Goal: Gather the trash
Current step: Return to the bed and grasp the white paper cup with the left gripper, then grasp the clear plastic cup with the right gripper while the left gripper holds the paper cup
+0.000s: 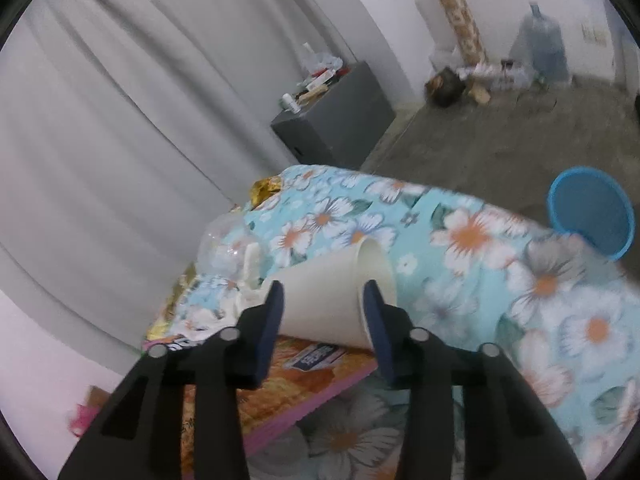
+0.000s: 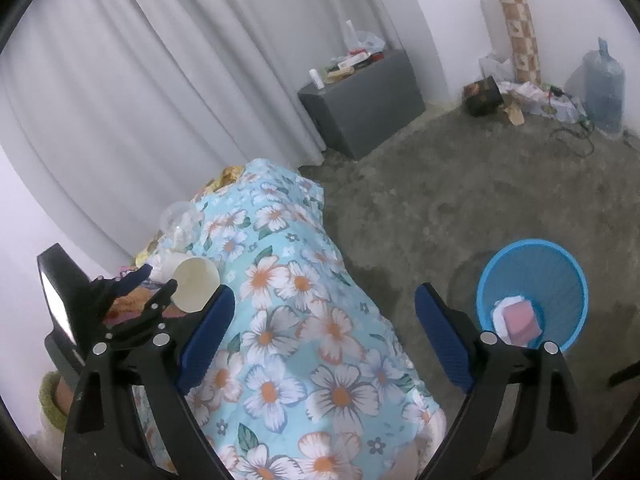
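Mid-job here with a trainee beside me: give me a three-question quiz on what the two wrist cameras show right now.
1. What sits between the fingers of the left claw? A) a clear bottle B) a white paper cup C) a pink sponge
2. True or false: the right claw holds a piece of trash.
3. Fill in: the blue basket stands on the ____, beside the flowered cloth.
Key: 1 B; 2 false, its jaws stand open and empty; 3 floor.
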{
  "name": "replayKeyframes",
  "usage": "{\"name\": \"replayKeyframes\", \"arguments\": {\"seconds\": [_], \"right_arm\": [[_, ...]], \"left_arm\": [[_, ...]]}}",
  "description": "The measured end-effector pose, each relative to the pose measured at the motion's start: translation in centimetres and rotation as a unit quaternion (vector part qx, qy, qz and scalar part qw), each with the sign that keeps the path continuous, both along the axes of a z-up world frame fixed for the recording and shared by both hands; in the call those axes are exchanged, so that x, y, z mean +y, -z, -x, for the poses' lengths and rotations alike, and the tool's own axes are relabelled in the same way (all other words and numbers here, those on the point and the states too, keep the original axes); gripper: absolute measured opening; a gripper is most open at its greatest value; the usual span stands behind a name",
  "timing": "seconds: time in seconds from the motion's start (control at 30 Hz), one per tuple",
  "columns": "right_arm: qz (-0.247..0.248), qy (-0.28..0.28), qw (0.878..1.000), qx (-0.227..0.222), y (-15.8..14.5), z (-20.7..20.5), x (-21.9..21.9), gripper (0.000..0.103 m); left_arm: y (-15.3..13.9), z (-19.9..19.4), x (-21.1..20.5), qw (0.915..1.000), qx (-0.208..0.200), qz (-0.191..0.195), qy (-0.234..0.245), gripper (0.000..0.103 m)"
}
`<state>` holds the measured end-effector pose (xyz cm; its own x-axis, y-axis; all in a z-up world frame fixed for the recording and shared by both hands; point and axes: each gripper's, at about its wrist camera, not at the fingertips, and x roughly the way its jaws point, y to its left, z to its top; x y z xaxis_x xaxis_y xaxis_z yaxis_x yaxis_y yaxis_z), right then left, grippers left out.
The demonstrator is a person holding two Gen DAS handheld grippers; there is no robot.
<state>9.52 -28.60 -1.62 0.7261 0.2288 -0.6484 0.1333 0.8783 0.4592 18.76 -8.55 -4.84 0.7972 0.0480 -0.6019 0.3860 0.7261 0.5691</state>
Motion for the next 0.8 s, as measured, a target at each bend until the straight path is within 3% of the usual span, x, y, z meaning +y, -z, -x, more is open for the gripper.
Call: {"name": "replayKeyframes", "arguments": {"seconds": [0.13, 0.33, 0.53, 0.8], "right_arm": [[-0.006, 0.001, 1.0, 0.003, 0.2, 0.0, -0.2, 0.084], [-0.005, 0.003, 1.0, 0.0, 0.1, 0.2, -0.2, 0.082], [-0.01, 0.002, 1.0, -0.008, -0.5, 0.7, -0.4, 0.08], [-0.051, -0.04, 0.998, -0.022, -2.6, -2.4, 0.9, 0.075]], "left_arm": [[0.3, -0.2, 0.1, 0.9999, 0.0, 0.0, -0.013, 0.008], [-1.2, 1.3, 0.6, 0.9992, -0.015, 0.032, -0.015, 0.003], [-4.1, 2.6, 2.6, 0.9933, -0.003, 0.115, -0.012, 0.003], [-9.5, 4.1, 7.6, 0.9674, 0.016, 0.252, -0.012, 0.003]]}}
